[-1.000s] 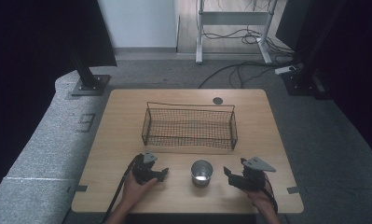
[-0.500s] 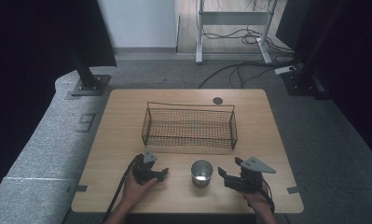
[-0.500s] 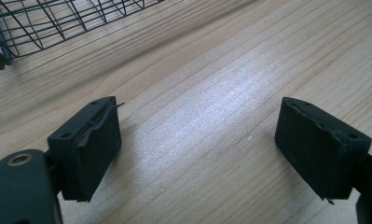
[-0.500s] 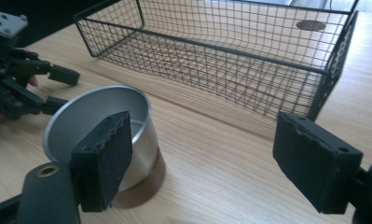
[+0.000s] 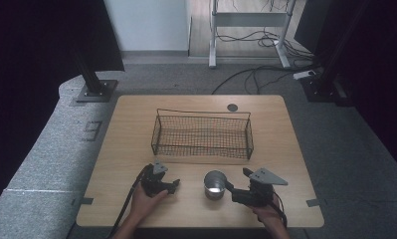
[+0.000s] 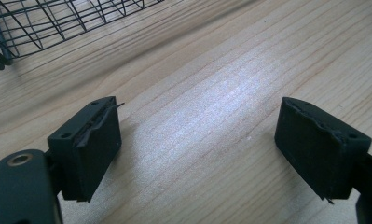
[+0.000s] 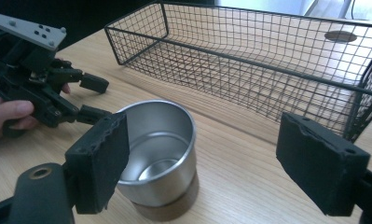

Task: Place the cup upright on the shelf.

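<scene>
A shiny steel cup stands upright and empty near the table's front edge. In the right gripper view the cup sits just ahead of my jaws, toward the left one. My right gripper is open right beside the cup, and its pads hold nothing. A black wire basket stands empty at mid-table. My left gripper rests open on the table left of the cup, and its own view has the gripper over bare wood.
The basket's wall rises close behind the cup, and its corner lies ahead of the left gripper. A round dark grommet sits at the wooden table's back. Cables and stands are on the floor beyond.
My right gripper has slid left toward the cup, ending right beside it. The left gripper, the cup and the basket have stayed put.
</scene>
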Tool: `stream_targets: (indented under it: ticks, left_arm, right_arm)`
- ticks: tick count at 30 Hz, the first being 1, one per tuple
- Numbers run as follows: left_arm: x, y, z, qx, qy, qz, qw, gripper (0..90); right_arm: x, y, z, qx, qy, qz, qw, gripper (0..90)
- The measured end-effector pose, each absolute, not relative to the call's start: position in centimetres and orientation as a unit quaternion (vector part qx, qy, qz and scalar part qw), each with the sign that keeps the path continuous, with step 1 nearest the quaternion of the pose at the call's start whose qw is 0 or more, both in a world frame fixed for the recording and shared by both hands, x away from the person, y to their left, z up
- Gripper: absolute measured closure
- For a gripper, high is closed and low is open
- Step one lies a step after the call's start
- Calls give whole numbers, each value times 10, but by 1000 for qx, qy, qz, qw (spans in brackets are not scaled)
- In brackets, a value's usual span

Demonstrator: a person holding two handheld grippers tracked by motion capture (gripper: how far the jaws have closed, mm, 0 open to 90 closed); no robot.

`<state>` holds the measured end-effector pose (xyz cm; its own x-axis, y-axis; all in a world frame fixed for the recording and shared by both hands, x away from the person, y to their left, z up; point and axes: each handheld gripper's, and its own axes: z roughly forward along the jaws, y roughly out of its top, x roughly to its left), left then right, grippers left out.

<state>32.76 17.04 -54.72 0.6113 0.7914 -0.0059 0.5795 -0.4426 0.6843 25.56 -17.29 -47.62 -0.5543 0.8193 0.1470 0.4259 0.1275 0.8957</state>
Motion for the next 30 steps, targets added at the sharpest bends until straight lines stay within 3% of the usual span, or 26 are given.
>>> stream_targets:
  ticks: [30]
  left_arm:
    - [327, 170, -547, 836, 407, 159, 332, 144]
  right_arm:
    - [254, -129, -483, 383, 757, 497, 180, 98]
